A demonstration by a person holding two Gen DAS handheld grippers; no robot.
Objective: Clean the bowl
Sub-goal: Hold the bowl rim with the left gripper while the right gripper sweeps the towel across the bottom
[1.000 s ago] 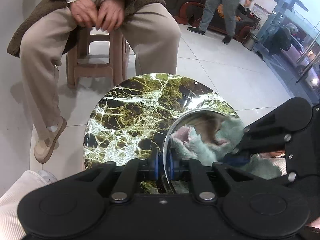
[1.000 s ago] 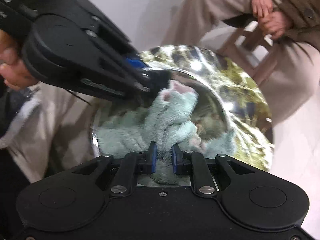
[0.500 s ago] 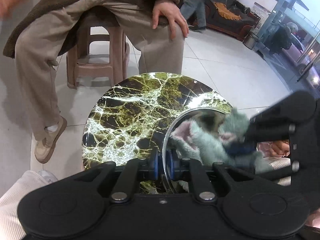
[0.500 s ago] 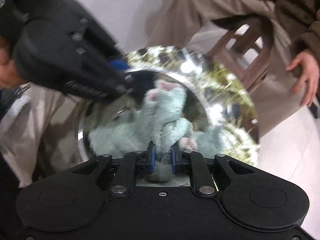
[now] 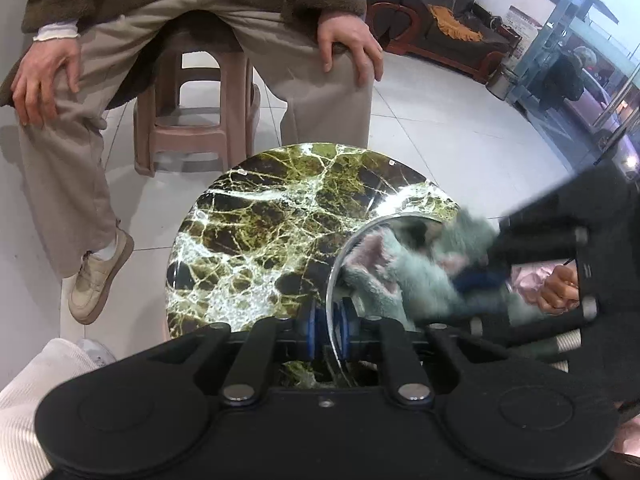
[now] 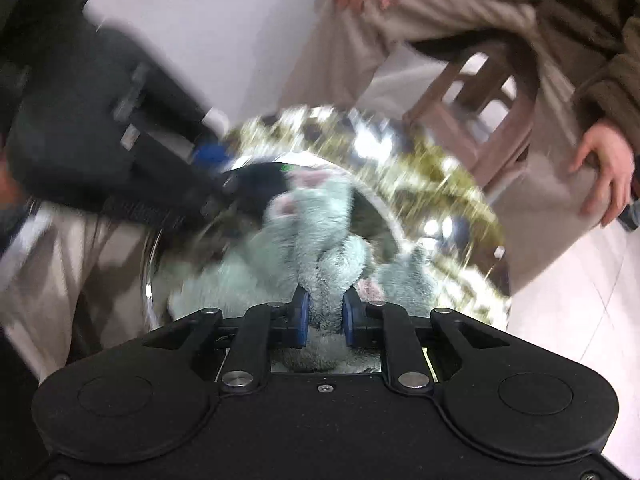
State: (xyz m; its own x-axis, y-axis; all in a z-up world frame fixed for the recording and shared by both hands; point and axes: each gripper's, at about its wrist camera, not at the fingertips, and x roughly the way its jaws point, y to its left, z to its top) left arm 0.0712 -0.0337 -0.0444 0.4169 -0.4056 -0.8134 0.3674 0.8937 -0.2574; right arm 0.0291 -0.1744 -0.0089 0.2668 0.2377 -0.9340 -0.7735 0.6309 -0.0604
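- We see the left hand-held gripper (image 5: pixel 329 328) low in its own view, its blue pads pressed on the thin rim of the bowl (image 5: pixel 360 236) from both sides, so it pinches that rim.
- The bowl is shiny metal and sits at the near right of a round surface (image 5: pixel 272 232) of dark stone with green and white veins.
- Inside the bowl lies a pale green fluffy cloth (image 6: pixel 320 220) with pinkish patches (the mirror wall of the bowl doubles it, so its outline is hard to read).
- The right hand-held gripper (image 6: pixel 323 314) points steeply down into the bowl; its jaws are opening, yet a bunched fold of the cloth sits between the blue pads and both pads touch it.
- In the left wrist view we find the right tool coming in from the right edge, blurred, its tip buried in the cloth.
- In the right wrist view the left tool reaches in from the left, also blurred, meeting the bowl rim at the far left.
- Beyond the surface a person sits on a pinkish plastic stool (image 5: pixel 196 112), in beige trousers and a brown fleece coat, one hand on each thigh.
- The floor (image 5: pixel 440 140) is pale tile; a dark sofa (image 5: pixel 440 28) stands far right (by a glass wall).
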